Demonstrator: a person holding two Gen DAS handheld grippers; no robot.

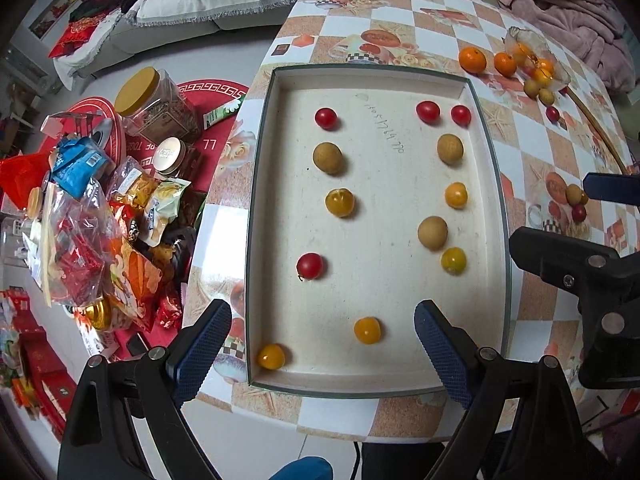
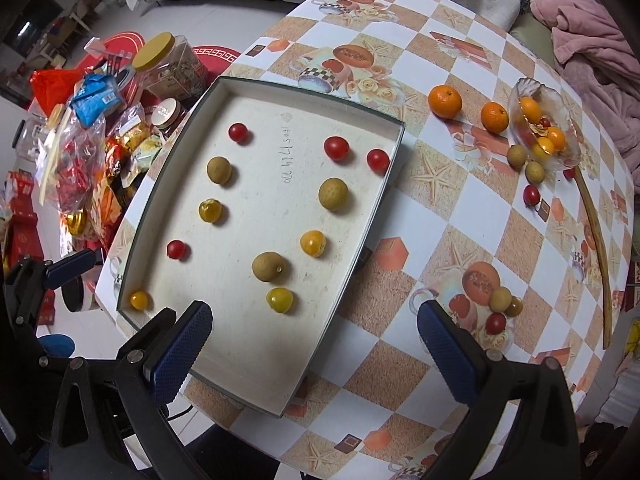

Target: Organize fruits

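Both jaws gape empty above the tray (image 1: 486, 152), fruits in two columns; come straight down on the small cluster (image 2: 500, 308) on the counter (image 2: 400, 200), right of it.

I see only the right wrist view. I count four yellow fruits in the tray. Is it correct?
Observer: No, there are five. The fifth yellow fruit lies toward the near end of the tray. A finger of the right hand-held gripper hides it from you.
Operator: Is the left hand-held gripper open? I see only one finger of it.
Observer: Yes, the left hand-held gripper is open and holds nothing.
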